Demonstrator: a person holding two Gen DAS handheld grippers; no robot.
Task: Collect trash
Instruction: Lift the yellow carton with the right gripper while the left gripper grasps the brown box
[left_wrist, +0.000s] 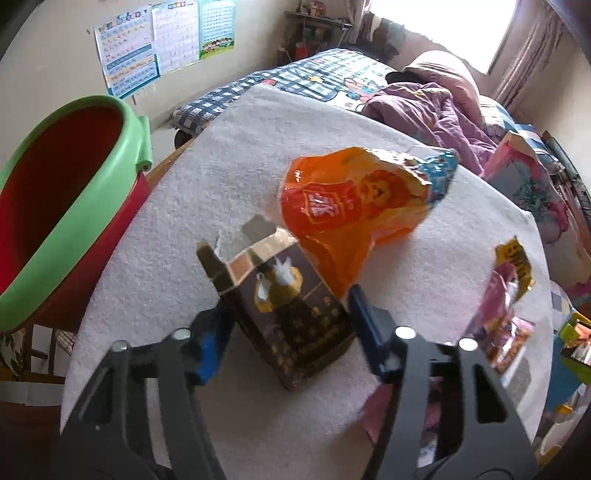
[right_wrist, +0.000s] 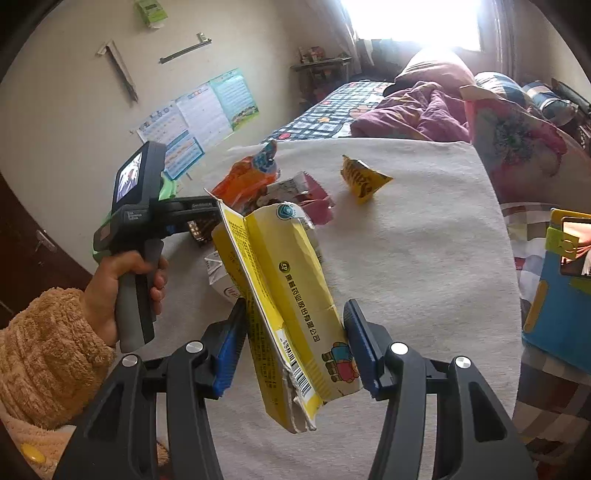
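My left gripper (left_wrist: 288, 314) points down at the towel-covered table (left_wrist: 258, 147), its blue pads against both sides of a dark brown box (left_wrist: 291, 314) with an open top flap. An orange snack bag (left_wrist: 351, 199) lies just behind that box. In the right wrist view my right gripper (right_wrist: 295, 321) is shut on a torn yellow carton (right_wrist: 291, 295), which is held tilted above the table. Past the carton lie a white carton (right_wrist: 221, 280), a pink wrapper (right_wrist: 314, 199) and a yellow wrapper (right_wrist: 364, 181).
A red bin with a green rim (left_wrist: 74, 206) stands off the table's left edge. A hand (right_wrist: 125, 273) in a fuzzy tan sleeve grips the left handle. A bed (left_wrist: 332, 74) with purple bedding lies behind the table. Colourful books (right_wrist: 561, 302) sit at the right.
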